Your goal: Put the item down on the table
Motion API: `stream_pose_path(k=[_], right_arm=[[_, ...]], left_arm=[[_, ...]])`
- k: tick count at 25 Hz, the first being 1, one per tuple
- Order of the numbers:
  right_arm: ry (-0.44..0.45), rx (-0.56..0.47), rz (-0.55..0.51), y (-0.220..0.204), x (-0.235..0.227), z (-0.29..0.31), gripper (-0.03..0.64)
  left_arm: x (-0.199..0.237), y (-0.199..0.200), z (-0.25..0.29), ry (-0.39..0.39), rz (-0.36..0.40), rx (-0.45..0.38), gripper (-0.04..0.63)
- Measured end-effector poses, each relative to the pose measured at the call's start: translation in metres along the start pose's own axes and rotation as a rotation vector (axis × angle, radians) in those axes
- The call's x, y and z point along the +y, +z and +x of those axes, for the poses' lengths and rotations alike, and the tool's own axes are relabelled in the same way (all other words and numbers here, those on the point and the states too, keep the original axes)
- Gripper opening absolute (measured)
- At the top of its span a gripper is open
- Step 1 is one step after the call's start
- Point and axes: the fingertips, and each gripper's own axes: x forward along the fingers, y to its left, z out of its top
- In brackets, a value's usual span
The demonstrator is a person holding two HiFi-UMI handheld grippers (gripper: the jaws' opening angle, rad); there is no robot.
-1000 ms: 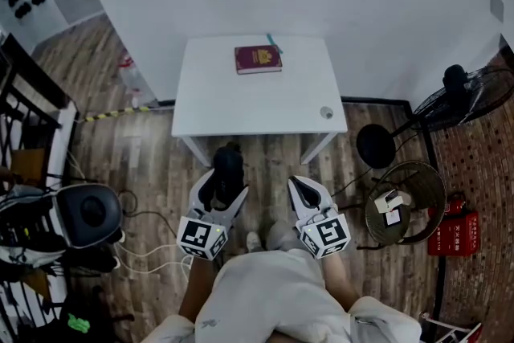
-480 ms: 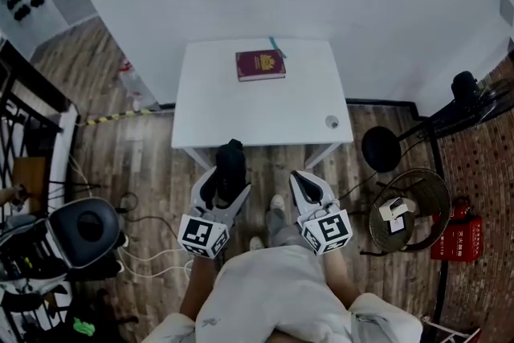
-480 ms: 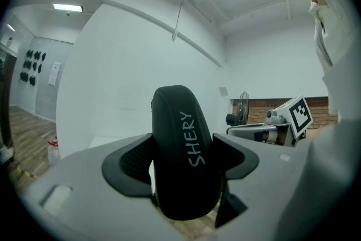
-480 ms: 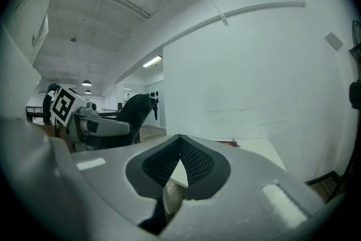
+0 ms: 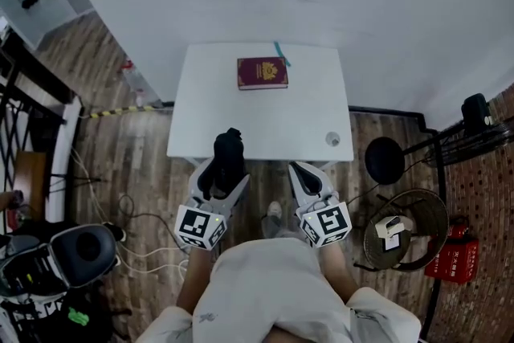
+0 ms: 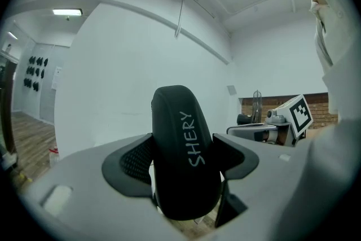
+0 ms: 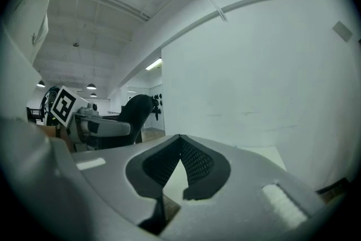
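Black item (image 5: 227,163), rounded and marked SHERY in pale letters, stands upright in the left claw (image 5: 222,174), whose pads press on both its sides. In the head view its far end overlaps the near edge of the white counter (image 5: 241,120), left of that edge's middle. The right claw (image 5: 304,175) sits just beside it on the right, jaws closed tip to tip with nothing between them, also pointing at the counter. A dark red booklet (image 5: 262,73) lies flat near the counter's far edge, and a small round object (image 5: 332,139) rests near its right front corner.
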Motion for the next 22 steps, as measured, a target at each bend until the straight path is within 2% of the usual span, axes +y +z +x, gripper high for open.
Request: stream_pose_path(k=[13,18,22], right_arm=[[0.091,0.000,0.015,0.011,-0.078,0.049,0.003],[0.098,0.001,0.032,0.011,-0.100,0.061,0.003],[0.098,-0.003,0.042,0.010,-0.114,0.072,0.003]], left_arm=[[0.012,0.009,0.085,0.084,0.015,0.036,0.350],[0.020,0.011,0.107,0.103,0.015,0.056,0.350],[0.027,0.011,0.125,0.111,0.052,0.059,0.350]])
